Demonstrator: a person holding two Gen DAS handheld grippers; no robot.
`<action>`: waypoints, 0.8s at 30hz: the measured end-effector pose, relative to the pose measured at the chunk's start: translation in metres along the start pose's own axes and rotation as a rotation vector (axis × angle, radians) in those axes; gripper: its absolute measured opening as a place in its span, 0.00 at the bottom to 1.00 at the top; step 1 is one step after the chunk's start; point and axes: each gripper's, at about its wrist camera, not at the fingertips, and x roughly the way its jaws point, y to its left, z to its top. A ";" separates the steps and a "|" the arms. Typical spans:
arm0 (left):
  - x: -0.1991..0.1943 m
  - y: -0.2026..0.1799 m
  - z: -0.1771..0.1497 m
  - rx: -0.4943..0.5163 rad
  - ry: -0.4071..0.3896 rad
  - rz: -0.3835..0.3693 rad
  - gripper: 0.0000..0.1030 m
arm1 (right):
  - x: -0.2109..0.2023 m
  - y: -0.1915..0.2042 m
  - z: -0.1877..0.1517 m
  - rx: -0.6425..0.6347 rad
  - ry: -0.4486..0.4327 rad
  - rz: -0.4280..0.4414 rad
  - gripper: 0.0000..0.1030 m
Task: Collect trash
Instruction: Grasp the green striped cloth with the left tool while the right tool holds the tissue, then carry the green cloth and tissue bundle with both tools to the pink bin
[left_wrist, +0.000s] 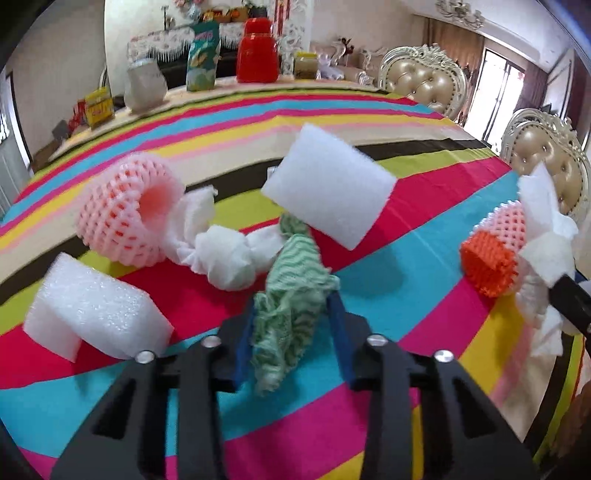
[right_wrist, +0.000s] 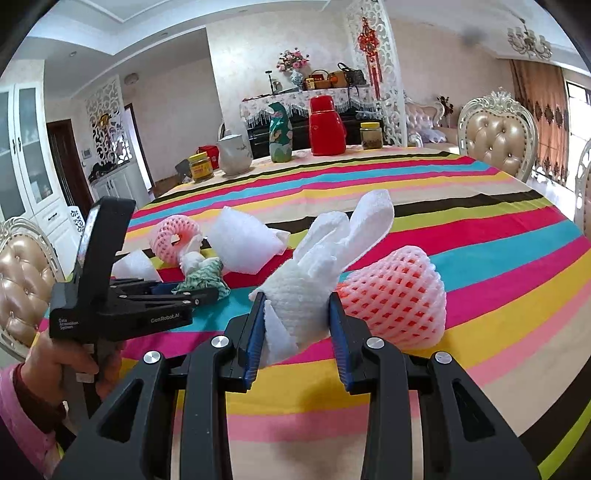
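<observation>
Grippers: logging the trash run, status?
Left gripper shut on green cloth. Right gripper shut on white tissue. Foam blocks left on table. Nothing blocking.

On the side of my left gripper (right_wrist: 201, 291) I read "GenRobot.AI" and, smaller, "Data Acquisition System"; the jar labels are too blurred.

Your right gripper (right_wrist: 297, 325) is clamped on a wad of white tissue (right_wrist: 314, 280) over the striped cloth (right_wrist: 480, 229); a pink foam net (right_wrist: 395, 295) lies just right of it; your left gripper (right_wrist: 201, 290) — at the left — pinches a green rag (right_wrist: 203, 278); a foam block (right_wrist: 240, 240) and another net (right_wrist: 173, 238) sit beyond.
</observation>
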 end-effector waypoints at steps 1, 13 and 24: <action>-0.004 -0.001 -0.001 0.004 -0.017 0.008 0.31 | 0.000 0.000 0.000 -0.001 0.000 0.001 0.32; -0.057 -0.005 -0.021 -0.010 -0.227 0.033 0.30 | -0.002 0.018 -0.005 -0.091 -0.002 0.023 0.32; -0.079 0.008 -0.022 -0.060 -0.332 0.016 0.30 | 0.006 0.027 -0.007 -0.123 0.017 0.008 0.32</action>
